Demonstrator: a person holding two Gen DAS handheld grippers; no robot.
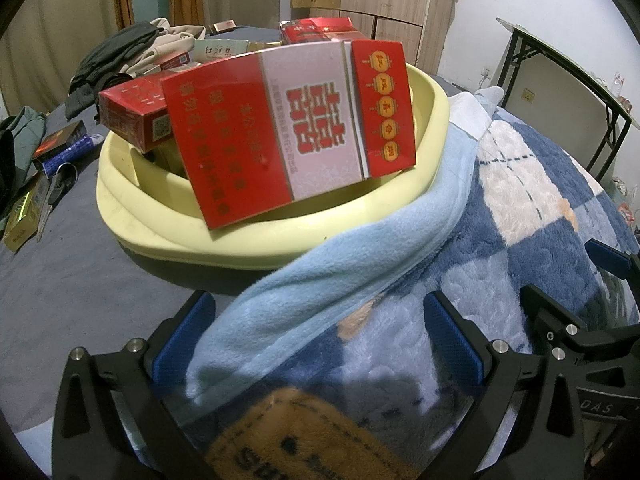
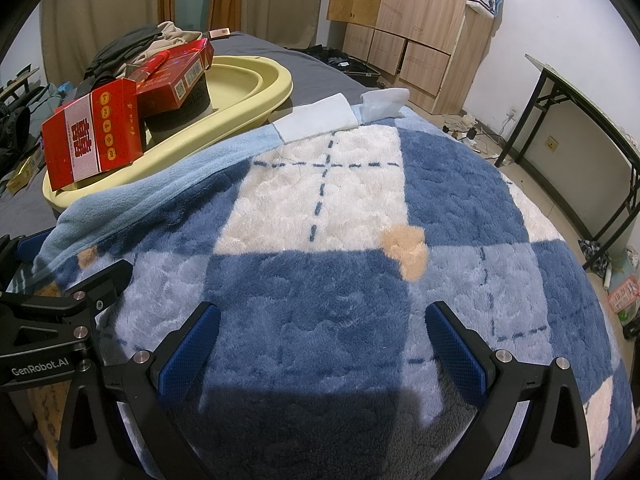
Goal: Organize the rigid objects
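The left gripper point(image 1: 318, 336) hangs above the plaid blanket point(image 1: 520, 240) with its jaws spread wide and nothing between its blue pads point(image 1: 184, 340). The right gripper point(image 2: 320, 344) is likewise spread wide and empty over the blanket's dark blue square. Ahead of both sits a pale yellow basin point(image 1: 132, 216) on the grey bedsheet point(image 1: 60, 288), its near edge touching the blanket's light blue border point(image 1: 340, 264). A large red and white carton point(image 1: 280, 128) leans tilted against the basin's front rim, partly sticking out above it. Behind it, more red boxes point(image 1: 132, 116) are piled inside the basin. To the left of the basin, on the sheet, lie scissors point(image 1: 56, 192) and a few small boxes point(image 1: 60, 140)
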